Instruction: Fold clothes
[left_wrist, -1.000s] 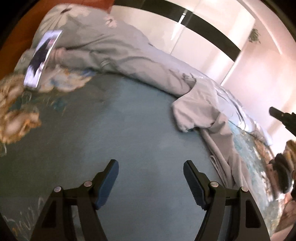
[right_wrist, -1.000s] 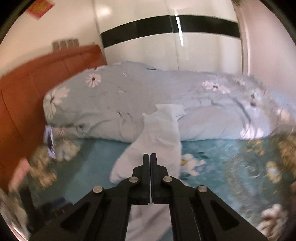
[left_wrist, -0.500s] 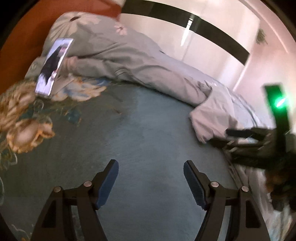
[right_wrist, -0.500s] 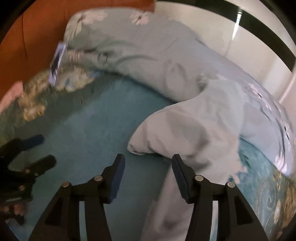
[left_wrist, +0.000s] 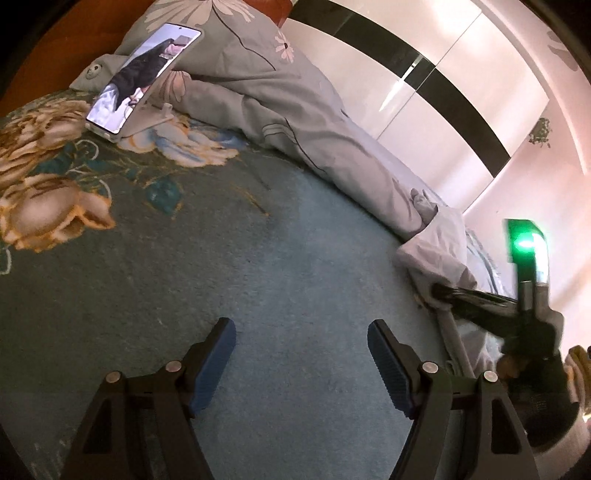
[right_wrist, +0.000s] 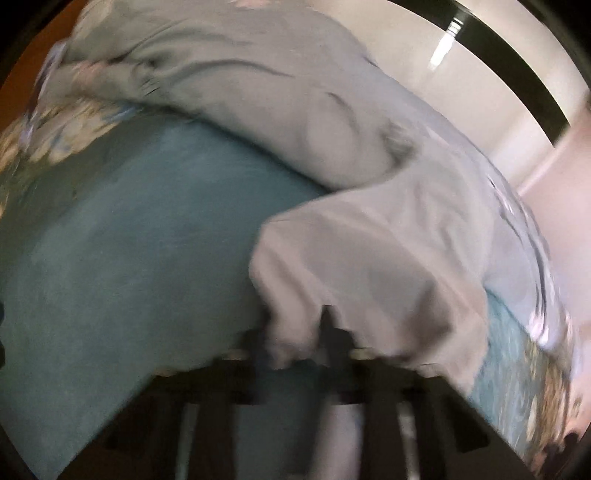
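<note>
A pale grey garment (right_wrist: 369, 266) lies crumpled on the teal bedspread (right_wrist: 129, 258), its far part resting against the duvet. My right gripper (right_wrist: 293, 339) is at the garment's near edge, and a bunch of cloth sits pinched between its fingers; this view is blurred. In the left wrist view the garment (left_wrist: 436, 251) is at the right, with the right gripper (left_wrist: 439, 293) pressed into its edge. My left gripper (left_wrist: 299, 354) hovers open over bare bedspread (left_wrist: 258, 277), well left of the garment, holding nothing.
A grey flowered duvet (left_wrist: 258, 92) is heaped along the far side of the bed. A phone (left_wrist: 144, 77) on a stand leans against it at the far left. Behind are a wooden headboard (left_wrist: 37, 55) and a white wardrobe (left_wrist: 424, 55).
My right gripper opened, dropped toward the garment's near edge and closed on the cloth. The left gripper stayed open and swung its view slightly left and closer to the bed.
</note>
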